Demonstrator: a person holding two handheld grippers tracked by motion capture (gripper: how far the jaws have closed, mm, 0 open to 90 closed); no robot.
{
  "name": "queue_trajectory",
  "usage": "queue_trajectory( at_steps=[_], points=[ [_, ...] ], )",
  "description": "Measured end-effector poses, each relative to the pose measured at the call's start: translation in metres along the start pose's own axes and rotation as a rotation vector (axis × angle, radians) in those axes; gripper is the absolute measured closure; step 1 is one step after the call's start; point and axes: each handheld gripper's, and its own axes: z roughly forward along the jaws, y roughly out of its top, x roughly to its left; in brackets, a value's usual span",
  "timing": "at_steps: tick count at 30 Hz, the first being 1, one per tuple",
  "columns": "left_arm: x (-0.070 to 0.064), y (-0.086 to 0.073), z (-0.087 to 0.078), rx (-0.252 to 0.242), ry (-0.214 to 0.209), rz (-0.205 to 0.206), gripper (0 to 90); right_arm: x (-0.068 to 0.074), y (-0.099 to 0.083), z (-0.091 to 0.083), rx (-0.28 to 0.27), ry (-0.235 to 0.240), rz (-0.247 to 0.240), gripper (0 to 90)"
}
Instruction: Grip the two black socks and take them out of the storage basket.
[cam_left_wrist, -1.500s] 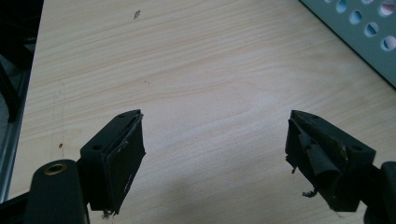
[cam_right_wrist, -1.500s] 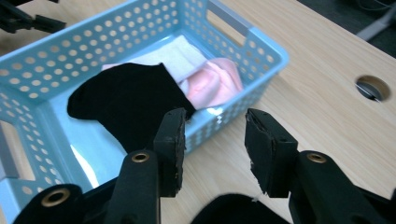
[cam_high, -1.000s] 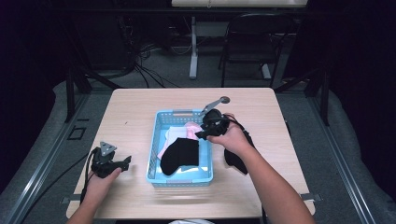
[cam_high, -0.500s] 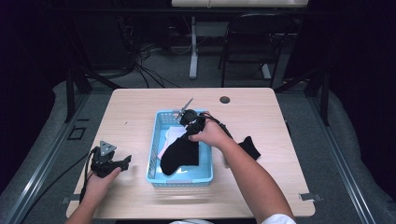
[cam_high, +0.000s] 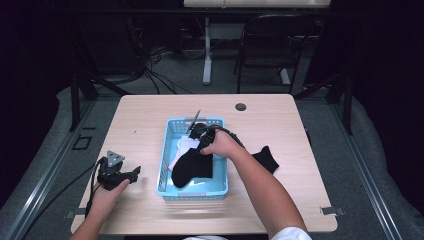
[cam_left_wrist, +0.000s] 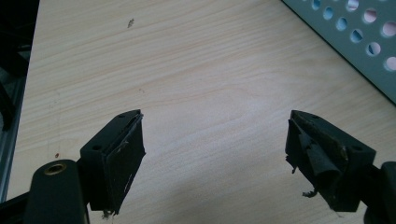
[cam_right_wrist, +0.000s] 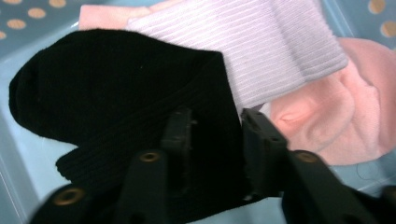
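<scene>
The right gripper (cam_right_wrist: 212, 126) pinches a black sock (cam_right_wrist: 116, 102) over the blue basket (cam_high: 167, 150). Another sock (cam_high: 265, 159), maybe its twin, waits outside. The left gripper (cam_left_wrist: 215, 154) gapes wide.

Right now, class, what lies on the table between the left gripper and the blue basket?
Nothing: in the high view, bare wood separates the left gripper from the blue basket.

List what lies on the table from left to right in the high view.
left gripper → blue basket → black sock in the basket → right gripper → black sock on the table
</scene>
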Motion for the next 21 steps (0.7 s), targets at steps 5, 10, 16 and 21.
queue_trajectory(
  at_steps=[5,10,16,21],
  points=[
    [0.000,0.000,0.000,0.001,0.000,-0.001,19.6,0.003,-0.002,-0.007,0.002,0.017,-0.025,85.2],
    [-0.001,0.000,0.001,0.000,0.002,-0.004,19.6,0.009,-0.005,-0.017,-0.018,0.034,-0.060,86.4],
    [-0.001,0.000,0.000,0.002,0.002,-0.001,19.6,0.019,-0.009,-0.034,-0.074,0.054,-0.091,86.7],
    [-0.001,-0.001,0.001,0.004,0.007,-0.006,19.6,0.032,-0.011,-0.052,-0.118,0.046,-0.128,86.8]
  ],
)
